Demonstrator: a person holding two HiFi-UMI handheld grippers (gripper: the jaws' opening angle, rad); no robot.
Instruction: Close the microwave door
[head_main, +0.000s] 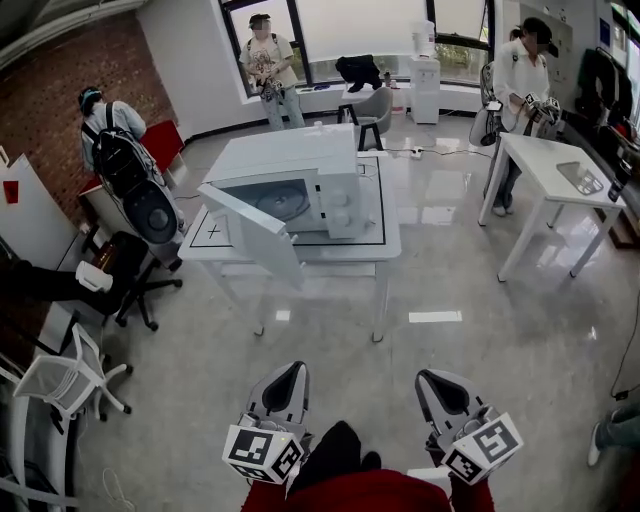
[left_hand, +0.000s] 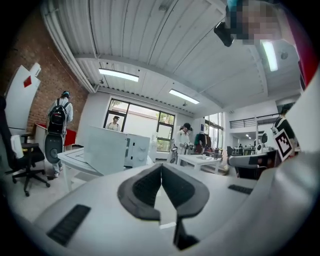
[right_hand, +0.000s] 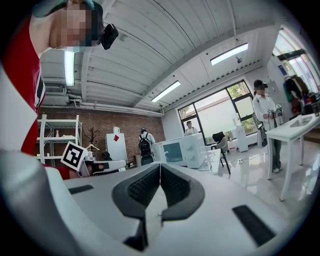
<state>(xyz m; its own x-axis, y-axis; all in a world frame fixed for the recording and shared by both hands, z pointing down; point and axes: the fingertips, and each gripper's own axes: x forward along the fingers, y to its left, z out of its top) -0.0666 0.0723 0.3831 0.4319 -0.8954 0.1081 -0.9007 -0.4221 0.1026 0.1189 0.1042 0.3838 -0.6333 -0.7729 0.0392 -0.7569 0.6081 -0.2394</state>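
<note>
Task not begun, on this evidence; the microwave (head_main: 310, 175) sits on the white table (head_main: 390, 245) at far centre; its door (head_main: 250, 232) stands swung wide open toward the near left; the whole closing push remains to be done. Left gripper (head_main: 293, 370) and right gripper (head_main: 428, 380) each have jaws pinched together on nothing; both are held near the person, well apart from the table. Surroundings: black office chair (head_main: 135, 270) left of the table; white chair (head_main: 65, 378) at near left; second table (head_main: 560, 175) at far right; people beyond. None of these lies between grippers and door.
</note>
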